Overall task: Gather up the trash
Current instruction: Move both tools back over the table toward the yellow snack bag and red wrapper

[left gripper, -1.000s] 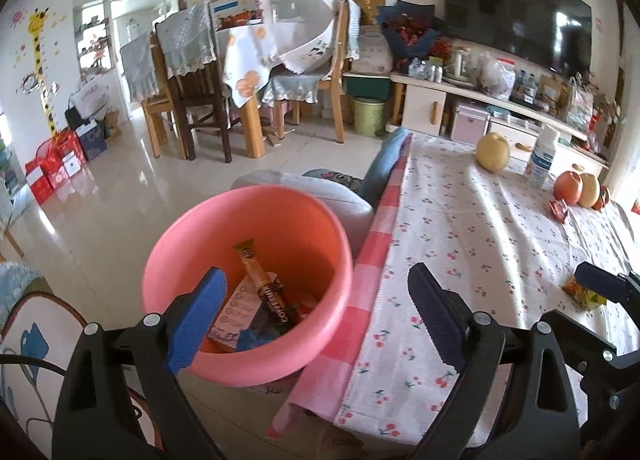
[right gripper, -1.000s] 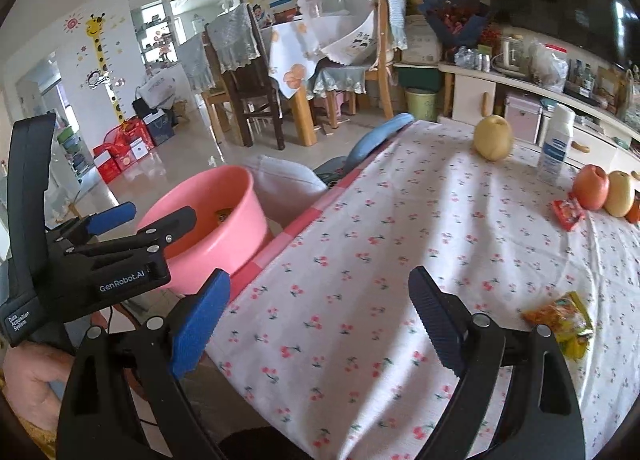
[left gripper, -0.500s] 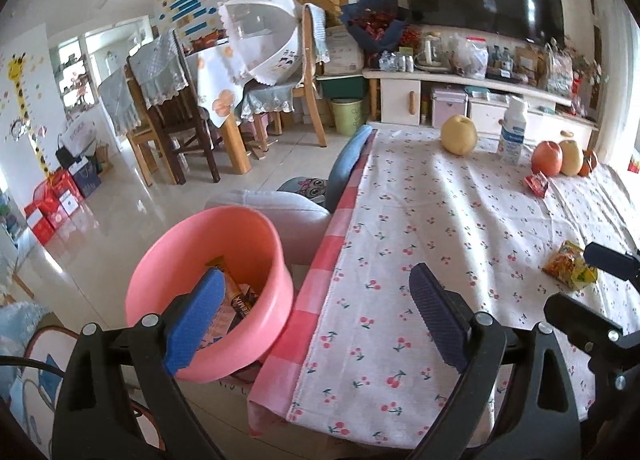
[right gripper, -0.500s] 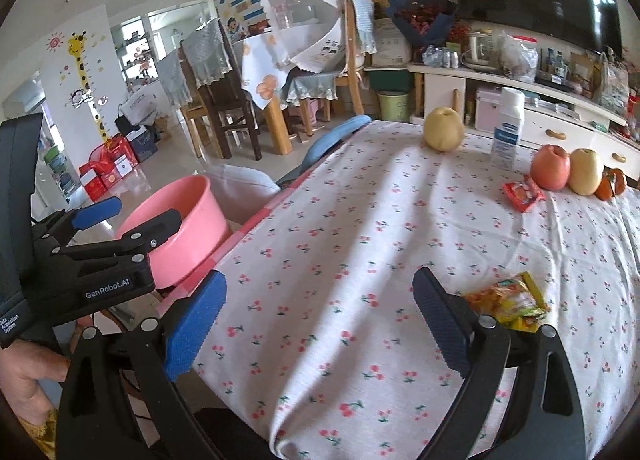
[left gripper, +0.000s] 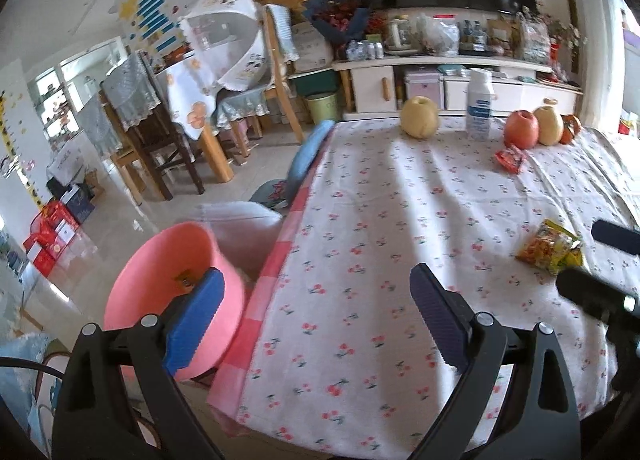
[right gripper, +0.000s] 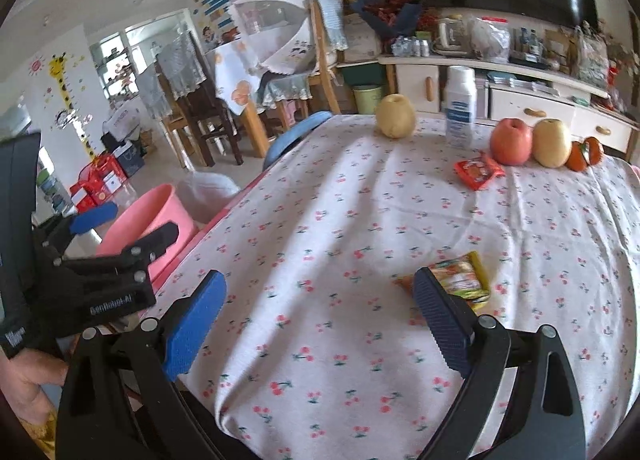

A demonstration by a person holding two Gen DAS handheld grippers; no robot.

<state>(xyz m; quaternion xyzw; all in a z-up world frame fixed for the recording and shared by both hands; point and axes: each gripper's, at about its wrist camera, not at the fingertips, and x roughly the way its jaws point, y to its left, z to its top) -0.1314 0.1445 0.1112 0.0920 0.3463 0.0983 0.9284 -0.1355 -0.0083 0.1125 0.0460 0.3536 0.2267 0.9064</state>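
Note:
A yellow-orange snack wrapper (right gripper: 460,278) lies on the cherry-print tablecloth (right gripper: 340,219), just beyond my right gripper's right fingertip; it also shows in the left wrist view as wrapper (left gripper: 550,246). A red wrapper (right gripper: 478,171) lies farther back near the fruit, red wrapper (left gripper: 510,159). My right gripper (right gripper: 318,310) is open above the cloth, holding nothing. My left gripper (left gripper: 316,306) is open and empty over the table's left edge. A pink bucket (left gripper: 160,280) with wrappers inside stands on the floor left of the table, bucket (right gripper: 148,219).
Pears (right gripper: 395,115), an apple (right gripper: 511,141), oranges (right gripper: 586,155) and a white bottle (right gripper: 461,111) stand along the table's far side. A blue chair back (left gripper: 310,157) and a grey cushion (left gripper: 244,225) sit by the left edge. A dining table with chairs (left gripper: 180,115) stands beyond.
Both grippers have swung right, away from the bucket and over the table. The yellow wrapper now lies close to my right gripper's right finger. Both stayed open.

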